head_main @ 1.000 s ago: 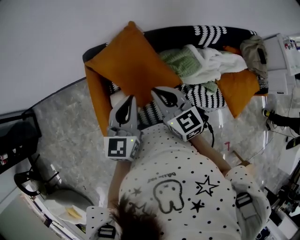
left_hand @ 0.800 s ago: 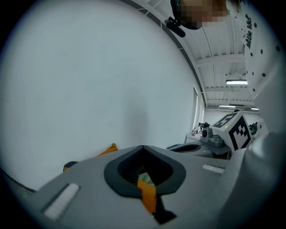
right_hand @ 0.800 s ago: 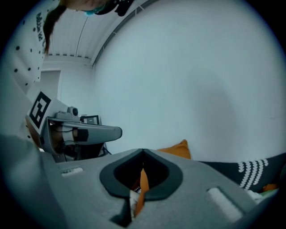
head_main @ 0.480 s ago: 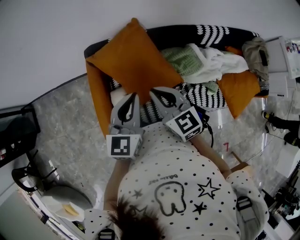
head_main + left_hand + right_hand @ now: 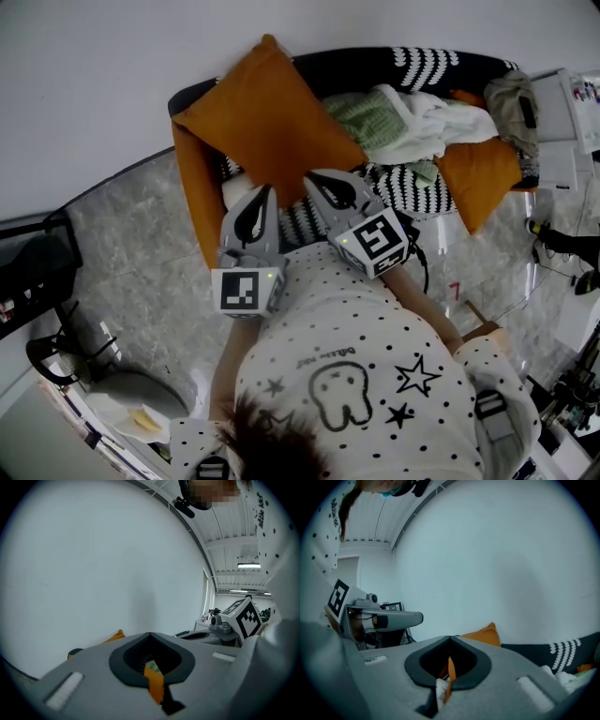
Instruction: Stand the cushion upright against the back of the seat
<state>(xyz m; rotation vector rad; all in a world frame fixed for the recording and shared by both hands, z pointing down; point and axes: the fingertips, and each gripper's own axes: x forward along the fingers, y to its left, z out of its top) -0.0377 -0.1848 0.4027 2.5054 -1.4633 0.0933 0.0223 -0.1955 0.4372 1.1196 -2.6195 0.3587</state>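
A large orange cushion (image 5: pixel 267 117) stands on one corner at the left end of the dark sofa (image 5: pixel 375 64), leaning against the backrest and the left arm. Both grippers meet its lower edge. My left gripper (image 5: pixel 263 192) is shut, and a strip of orange fabric sits in the seam between its jaws (image 5: pixel 152 677). My right gripper (image 5: pixel 314 180) is also shut, with a thin orange strip and some white between its jaws (image 5: pixel 447 677). The cushion's top corner shows above each gripper's body (image 5: pixel 117 635) (image 5: pixel 483 635).
Green and white blankets (image 5: pixel 403 122) are heaped on the middle of the seat. A second orange cushion (image 5: pixel 478 178) hangs over the right front edge. Grey bags (image 5: pixel 511 103) lie at the far right. A grey bin (image 5: pixel 131 403) stands on the marble floor at lower left.
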